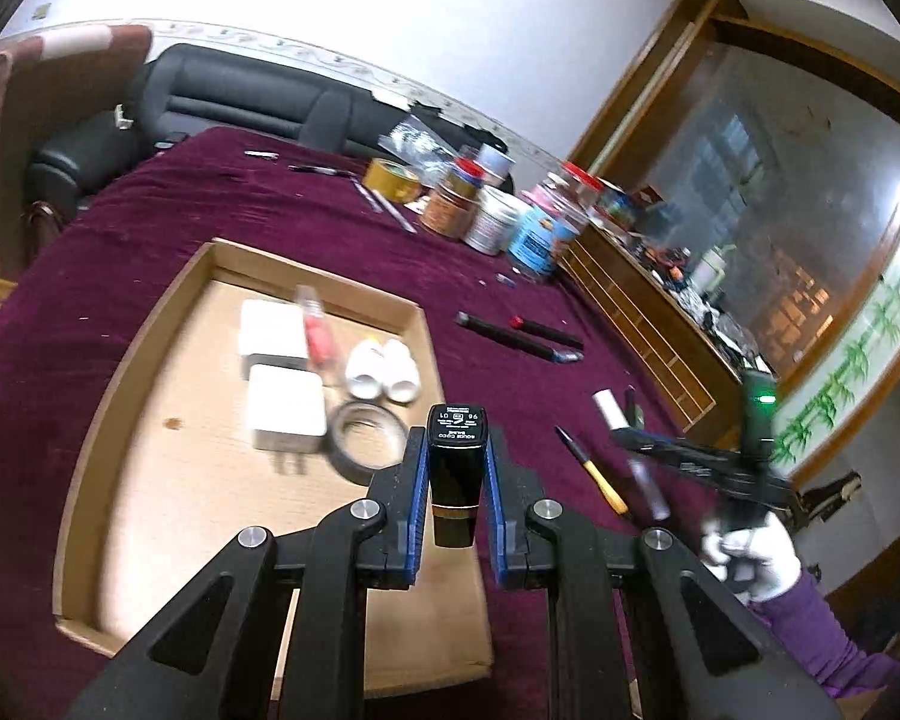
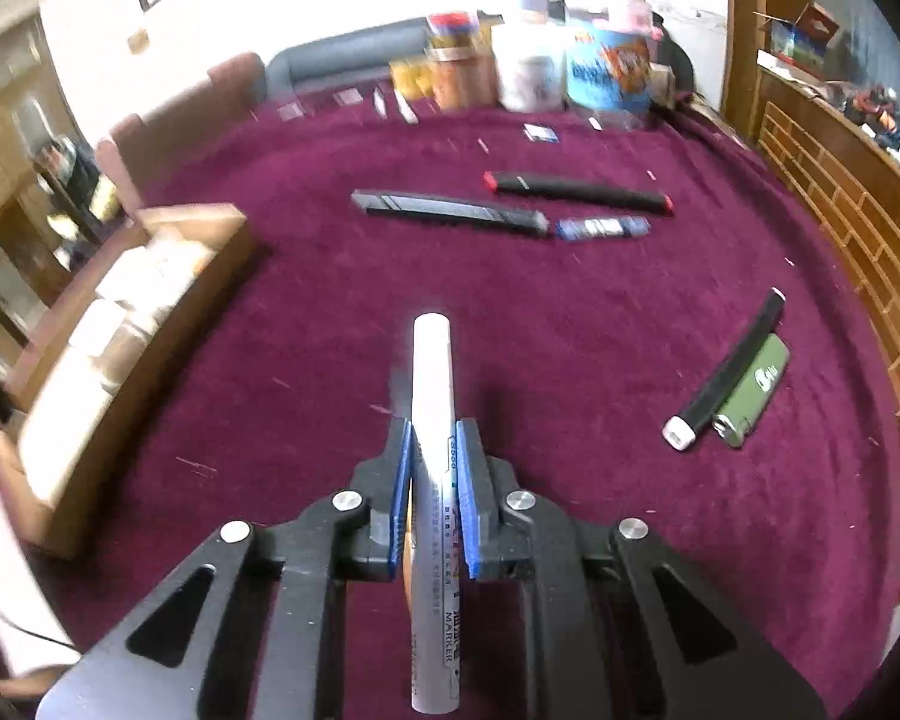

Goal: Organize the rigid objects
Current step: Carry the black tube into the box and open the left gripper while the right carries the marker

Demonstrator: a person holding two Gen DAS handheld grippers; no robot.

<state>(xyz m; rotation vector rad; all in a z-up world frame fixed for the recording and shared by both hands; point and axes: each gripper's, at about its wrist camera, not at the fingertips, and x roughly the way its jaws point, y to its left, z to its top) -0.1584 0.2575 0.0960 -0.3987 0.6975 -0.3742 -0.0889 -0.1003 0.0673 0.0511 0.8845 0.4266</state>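
While I hold both grips clenched, left gripper (image 1: pixel 455 456) grasping black lipstick (image 1: pixel 455 468) upright between its pads, right gripper (image 2: pixel 433 450) clamping white marker (image 2: pixel 432 420) lengthwise, cardboard tray (image 1: pixel 150 324) beyond left jaws.

A shallow brown cardboard tray (image 1: pixel 150 372) lies on the maroon cloth-covered surface (image 1: pixel 150 204). In it, two white square boxes (image 1: pixel 287 399) lie one behind the other, with a grey tape ring (image 1: pixel 363 438) and two white caps (image 1: pixel 384 369) to their right. Right of the tray, a black red-ended marker (image 2: pixel 579 191) lies behind a long black utility knife (image 2: pixel 450 213). At the far edge stands a cluster of jars and tins (image 1: pixel 498 210). Near the right edge, a black stick (image 2: pixel 726 372) lies just beside a green lighter (image 2: pixel 756 390).
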